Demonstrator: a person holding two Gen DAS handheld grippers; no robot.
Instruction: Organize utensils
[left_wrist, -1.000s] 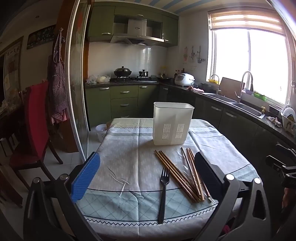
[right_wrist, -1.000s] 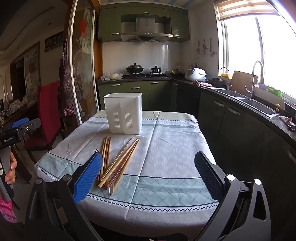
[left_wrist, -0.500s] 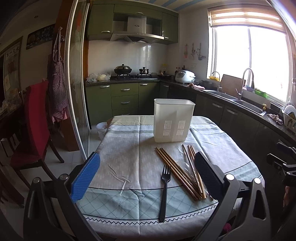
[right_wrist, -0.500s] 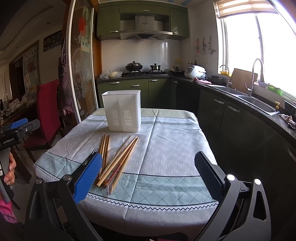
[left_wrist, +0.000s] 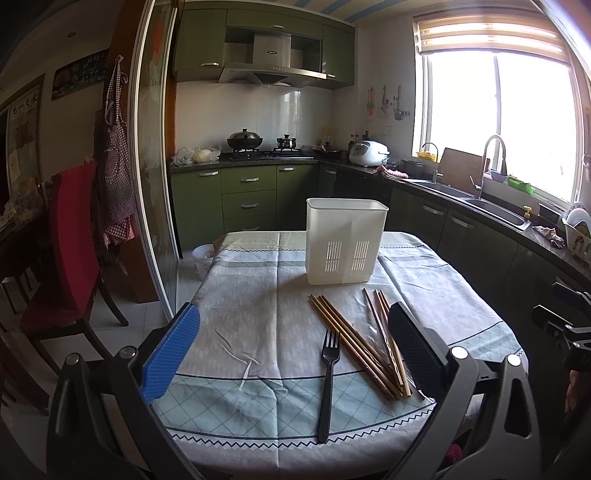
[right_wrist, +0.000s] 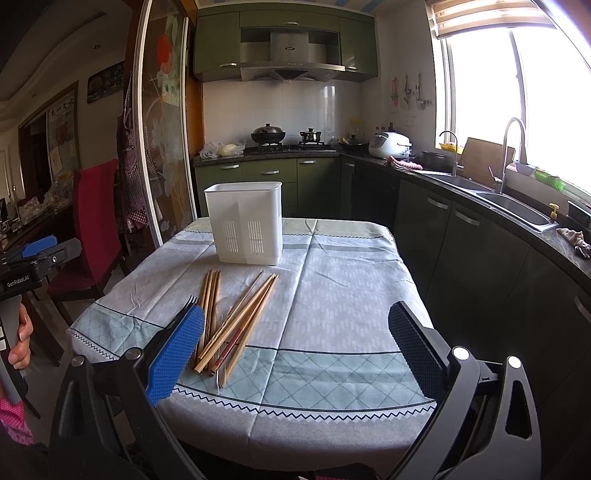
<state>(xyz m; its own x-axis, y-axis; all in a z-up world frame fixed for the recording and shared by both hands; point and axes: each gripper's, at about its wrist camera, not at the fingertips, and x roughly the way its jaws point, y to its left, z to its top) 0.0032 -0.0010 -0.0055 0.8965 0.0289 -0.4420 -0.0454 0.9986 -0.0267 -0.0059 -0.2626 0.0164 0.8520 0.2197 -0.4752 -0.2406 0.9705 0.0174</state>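
Left gripper (left_wrist: 293, 349): jaws apart, nothing held. Right gripper (right_wrist: 295, 350): likewise. Black fork (left_wrist: 327, 380) lies ahead between the left fingers; wooden chopsticks (left_wrist: 360, 343) just beside it, overlapping. Risk judged: neighbouring sticks could be dragged by one pinch. White slotted utensil holder (left_wrist: 345, 242) stands beyond; contents cannot be seen

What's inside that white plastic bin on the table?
Nothing pokes above the rim of the white bin, but its walls hide the interior. The chopsticks and black fork lie on the tablecloth.
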